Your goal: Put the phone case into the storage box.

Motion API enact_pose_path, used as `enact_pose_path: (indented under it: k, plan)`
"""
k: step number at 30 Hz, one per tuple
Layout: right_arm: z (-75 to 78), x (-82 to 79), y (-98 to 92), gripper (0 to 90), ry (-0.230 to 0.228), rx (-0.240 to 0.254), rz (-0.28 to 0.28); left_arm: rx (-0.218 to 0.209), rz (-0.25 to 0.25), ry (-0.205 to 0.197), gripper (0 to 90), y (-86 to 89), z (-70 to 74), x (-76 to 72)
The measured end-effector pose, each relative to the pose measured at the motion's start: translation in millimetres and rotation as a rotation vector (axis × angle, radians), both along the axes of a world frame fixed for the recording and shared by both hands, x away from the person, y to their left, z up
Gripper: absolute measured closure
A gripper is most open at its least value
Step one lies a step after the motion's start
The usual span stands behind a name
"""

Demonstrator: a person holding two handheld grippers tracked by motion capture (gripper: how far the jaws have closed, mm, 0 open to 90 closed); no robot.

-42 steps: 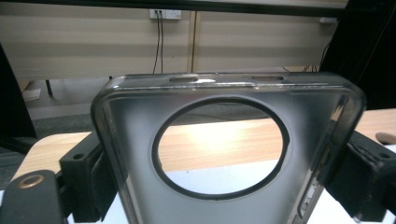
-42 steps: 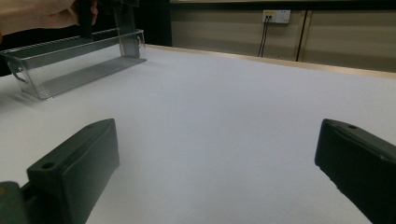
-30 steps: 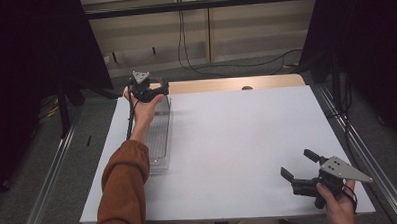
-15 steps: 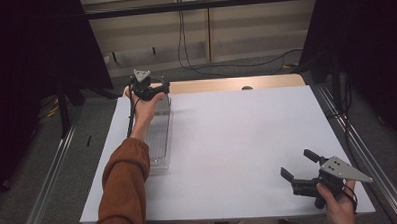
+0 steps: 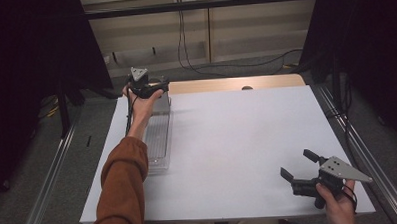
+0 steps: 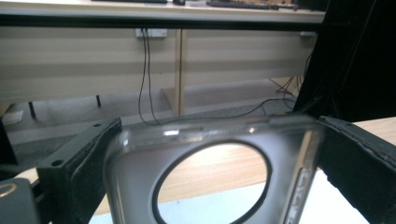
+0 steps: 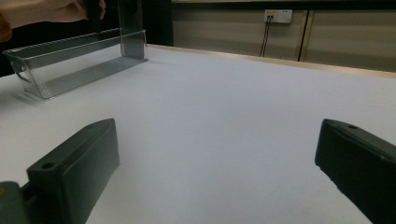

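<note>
The white surface [image 5: 237,140] carries a single object: a long clear plastic bin [image 5: 158,138] lying along its left side, with its long axis running from the near edge toward the far edge. That axis is what the coming move turns on, as I judge it: the bin stretches back toward the person from the point where it is held, so any lift or slide from the far end will swing or drag the whole length behind it.

The left arm, in a rust-coloured sleeve [image 5: 121,189], reaches far out over the bin, nearly straight along it, the hand raised at the far left corner of the surface. The left claw [image 5: 153,91] sits at the bin's far end wall. In the left gripper view that clear wall with its round handle hole [image 6: 212,184] fills the gap between the two jaws, which press against its sides, so the claw is gripping the bin by its end.

The right claw [image 5: 299,166] is well apart from the bin, low over the near right corner of the surface, jaws spread wide with nothing between them and pointing left and away across the surface. The left hand is plainly the one on the bin.
</note>
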State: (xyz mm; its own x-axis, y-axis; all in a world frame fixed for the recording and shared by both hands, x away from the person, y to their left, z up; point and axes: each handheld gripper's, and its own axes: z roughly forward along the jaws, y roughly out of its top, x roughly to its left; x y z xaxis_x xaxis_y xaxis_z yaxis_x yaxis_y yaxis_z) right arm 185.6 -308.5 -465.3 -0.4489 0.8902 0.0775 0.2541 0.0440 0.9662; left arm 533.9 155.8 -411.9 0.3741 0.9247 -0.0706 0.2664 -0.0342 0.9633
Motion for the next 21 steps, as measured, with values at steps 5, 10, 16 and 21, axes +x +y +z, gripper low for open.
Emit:
enact_pose_path:
  k: [5, 10, 16, 21]
  plan:
    - [0.0, -0.1, 0.1, 0.0, -0.002, -0.001, 0.001, -0.012, 0.001, -0.028, 2.4, 1.1, 6.1, -2.5]
    - [-0.2, 0.4, 0.7, 0.0, -0.001, -0.002, 0.000, -0.023, -0.041, -0.047, 1.7, 3.5, 9.3, -4.0]
    - [-0.5, 0.9, 0.8, 0.0, -0.003, 0.000, 0.003, -0.049, -0.044, -0.045, 1.4, 7.3, 15.0, -7.6]
    - [-1.8, 1.1, -0.3, 0.0, 0.000, 0.004, 0.002, -0.072, -0.035, -0.045, 1.9, 16.6, 23.7, -10.8]
